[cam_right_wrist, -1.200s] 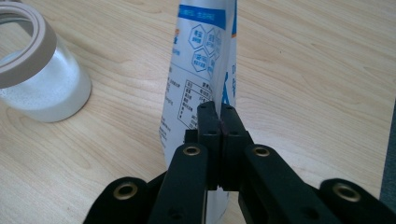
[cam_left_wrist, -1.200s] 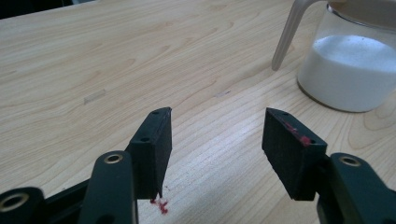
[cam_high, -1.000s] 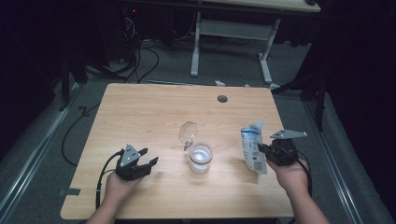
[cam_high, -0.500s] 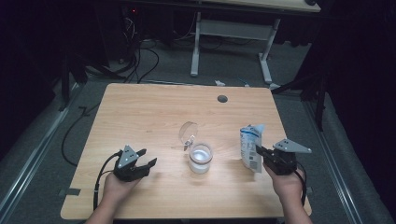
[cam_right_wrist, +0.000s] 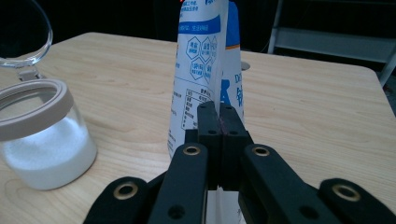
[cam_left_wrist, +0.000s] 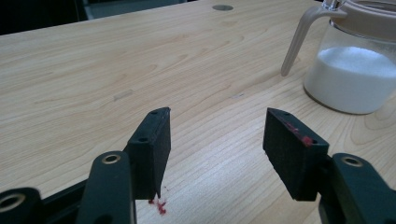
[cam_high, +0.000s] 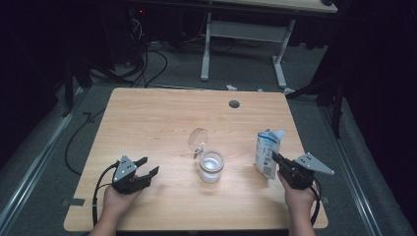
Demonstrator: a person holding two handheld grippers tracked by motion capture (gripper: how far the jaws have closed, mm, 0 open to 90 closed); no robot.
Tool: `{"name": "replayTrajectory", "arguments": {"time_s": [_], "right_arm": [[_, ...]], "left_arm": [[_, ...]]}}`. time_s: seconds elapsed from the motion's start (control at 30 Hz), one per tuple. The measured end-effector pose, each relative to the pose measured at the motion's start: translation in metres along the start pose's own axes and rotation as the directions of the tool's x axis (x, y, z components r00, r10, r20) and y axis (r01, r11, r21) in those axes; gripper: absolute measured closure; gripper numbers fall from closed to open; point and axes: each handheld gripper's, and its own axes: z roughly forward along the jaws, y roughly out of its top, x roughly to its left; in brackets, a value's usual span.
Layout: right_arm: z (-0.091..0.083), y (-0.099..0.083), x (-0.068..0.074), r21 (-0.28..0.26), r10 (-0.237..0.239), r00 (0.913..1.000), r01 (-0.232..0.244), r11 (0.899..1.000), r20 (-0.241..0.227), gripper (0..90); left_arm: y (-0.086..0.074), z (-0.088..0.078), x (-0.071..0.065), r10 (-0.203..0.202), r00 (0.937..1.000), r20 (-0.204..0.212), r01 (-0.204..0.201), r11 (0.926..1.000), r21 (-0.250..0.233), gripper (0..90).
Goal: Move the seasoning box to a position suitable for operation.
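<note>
- The table (cam_high: 162, 113) carries the open-lidded jar (cam_high: 211, 167) of white powder at its middle.
- Right of the jar, your right gripper (cam_high: 273, 157) pinches the white-and-blue pouch (cam_high: 268, 150) upright, jaws together on it.
- Left of the jar, your left gripper (cam_high: 147, 167) rests with jaws apart, holding nothing.

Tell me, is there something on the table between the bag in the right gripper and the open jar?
Nothing visible. The right gripper is shut on the bag, and bare wood of the table lies between it and the jar, whose lid is swung back.
</note>
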Motion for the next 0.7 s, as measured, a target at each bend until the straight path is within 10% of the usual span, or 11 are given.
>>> {"name": "replayTrajectory", "arguments": {"time_s": [0.7], "right_arm": [[0.006,-0.007,-0.012,-0.057,0.007,0.9998,-0.006,0.998,0.021,90.0]], "left_arm": [[-0.007,-0.013,0.003,-0.002,0.9999,-0.012,0.002,0.9999,0.012,41.8]]}}
